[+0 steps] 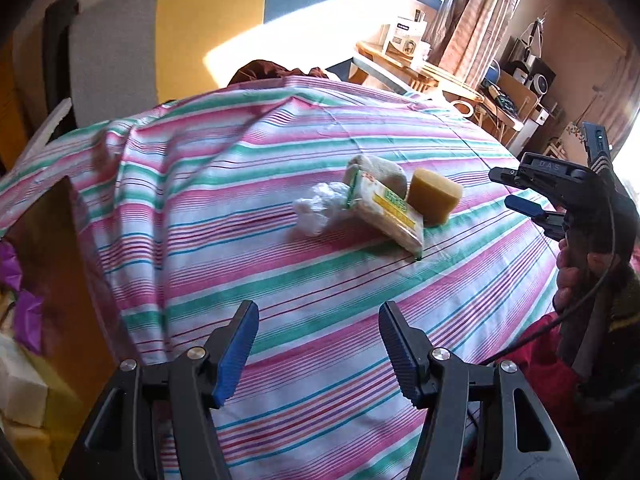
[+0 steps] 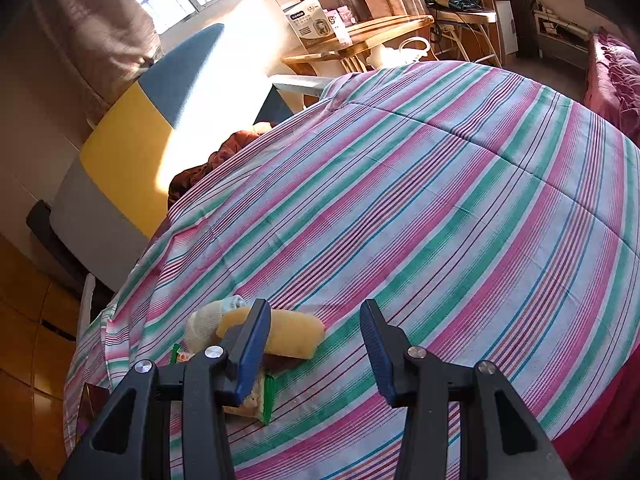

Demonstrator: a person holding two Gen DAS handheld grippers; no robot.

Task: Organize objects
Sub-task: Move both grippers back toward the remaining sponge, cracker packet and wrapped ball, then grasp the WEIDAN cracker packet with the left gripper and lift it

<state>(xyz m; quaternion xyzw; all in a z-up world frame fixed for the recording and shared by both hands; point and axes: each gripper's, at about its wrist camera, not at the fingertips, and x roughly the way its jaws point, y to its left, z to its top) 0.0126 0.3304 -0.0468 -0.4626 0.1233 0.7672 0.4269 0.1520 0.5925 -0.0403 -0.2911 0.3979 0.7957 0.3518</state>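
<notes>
A small pile lies on the striped cloth [image 1: 248, 184]: a yellow sponge block [image 1: 434, 200], a flat wrapped pack with yellow and green print [image 1: 390, 214], a crumpled clear plastic bag [image 1: 318, 208] and a rolled white cloth [image 1: 378, 170]. My left gripper [image 1: 318, 354] is open over bare cloth, well short of the pile, with nothing between its fingers. My right gripper [image 1: 520, 196] hovers just right of the sponge, held by a hand. In the right wrist view this gripper [image 2: 316, 350] is open. The sponge [image 2: 288, 338] lies by its left finger, beside the white cloth [image 2: 204, 322] and the pack [image 2: 256, 400].
The striped cloth [image 2: 440, 220] covers a wide surface. A brown cardboard box [image 1: 60, 260] stands at its left edge. A grey, yellow and blue panel [image 1: 208, 20] rises behind. A wooden table [image 2: 360, 36] with a carton stands further back. A red garment [image 1: 540, 360] hangs at the near right.
</notes>
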